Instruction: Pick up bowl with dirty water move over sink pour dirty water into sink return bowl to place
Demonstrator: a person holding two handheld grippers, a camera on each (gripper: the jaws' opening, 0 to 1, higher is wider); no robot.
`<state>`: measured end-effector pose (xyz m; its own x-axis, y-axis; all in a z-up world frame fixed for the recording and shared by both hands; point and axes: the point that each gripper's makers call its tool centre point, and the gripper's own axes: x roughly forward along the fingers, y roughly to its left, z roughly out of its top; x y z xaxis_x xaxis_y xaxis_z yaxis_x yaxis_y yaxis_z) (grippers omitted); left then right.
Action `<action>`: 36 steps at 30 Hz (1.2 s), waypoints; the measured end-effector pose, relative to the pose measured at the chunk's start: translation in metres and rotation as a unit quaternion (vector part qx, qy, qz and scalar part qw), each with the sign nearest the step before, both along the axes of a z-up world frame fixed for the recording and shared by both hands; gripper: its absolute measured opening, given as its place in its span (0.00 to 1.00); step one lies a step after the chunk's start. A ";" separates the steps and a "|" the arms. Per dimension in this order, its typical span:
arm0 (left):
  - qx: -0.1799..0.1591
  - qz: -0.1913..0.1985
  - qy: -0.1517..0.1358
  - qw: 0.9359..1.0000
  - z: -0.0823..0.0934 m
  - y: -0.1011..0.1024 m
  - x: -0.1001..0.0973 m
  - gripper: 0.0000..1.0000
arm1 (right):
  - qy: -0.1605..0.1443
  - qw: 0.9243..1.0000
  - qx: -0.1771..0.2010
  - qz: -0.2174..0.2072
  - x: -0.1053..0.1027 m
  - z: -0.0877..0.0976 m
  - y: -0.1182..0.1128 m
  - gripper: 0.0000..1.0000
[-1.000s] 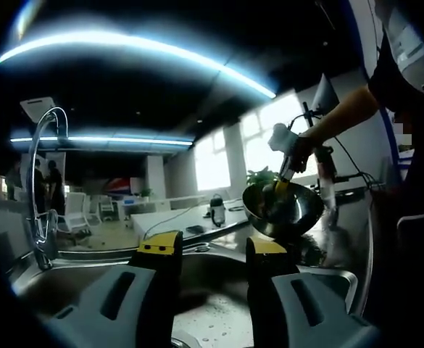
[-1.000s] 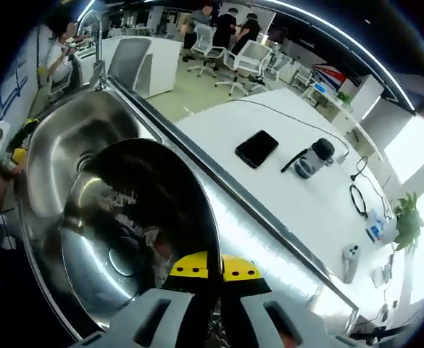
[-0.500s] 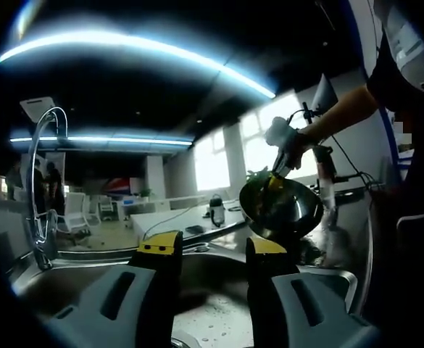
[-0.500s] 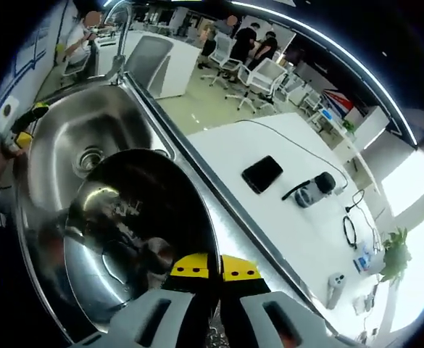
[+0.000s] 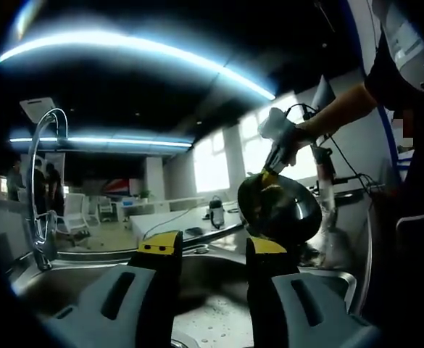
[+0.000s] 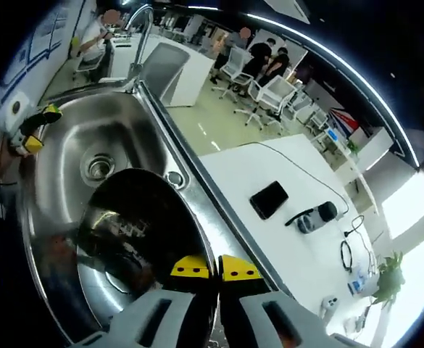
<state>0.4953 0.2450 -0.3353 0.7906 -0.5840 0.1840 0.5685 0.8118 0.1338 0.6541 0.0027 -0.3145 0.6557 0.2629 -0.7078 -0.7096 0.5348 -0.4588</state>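
While the right tool (image 6: 208,268) pinches the steel bowl's (image 6: 139,246) rim above the sink (image 6: 74,145) (tilted), the left tool (image 5: 204,250) hangs released.

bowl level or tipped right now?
Tipped. In the left gripper view the bowl hangs steeply tilted from the right gripper, which grips its rim, above the sink. Whether water remains inside: cannot tell.
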 end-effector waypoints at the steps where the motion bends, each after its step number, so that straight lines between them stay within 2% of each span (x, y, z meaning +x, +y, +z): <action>1: 0.000 0.000 0.000 1.000 0.000 0.000 0.000 0.34 | 0.001 1.000 0.001 -0.003 0.000 0.000 -0.001 0.00; 13: -0.006 -0.005 -0.005 1.000 0.003 0.000 -0.002 0.34 | 0.001 1.000 0.010 0.001 -0.002 0.007 0.008 0.00; 16: -0.007 -0.006 -0.006 1.000 0.003 0.000 -0.002 0.34 | -0.009 1.000 0.009 0.007 -0.001 0.013 0.013 0.00; 23: -0.006 -0.005 -0.007 1.000 0.003 0.000 -0.002 0.34 | -0.056 0.998 -0.013 0.033 0.001 0.026 0.029 0.00; 27: -0.006 -0.005 -0.008 1.000 0.004 0.000 -0.002 0.34 | -0.059 0.998 -0.013 0.035 0.001 0.029 0.036 0.00; 30: -0.006 -0.006 -0.008 1.000 0.003 0.000 -0.002 0.34 | -0.055 0.998 0.000 0.018 0.005 0.032 0.039 0.00; 36: -0.005 -0.006 -0.011 1.000 0.004 0.000 -0.003 0.34 | -0.062 0.998 0.004 0.027 0.005 0.041 0.057 0.00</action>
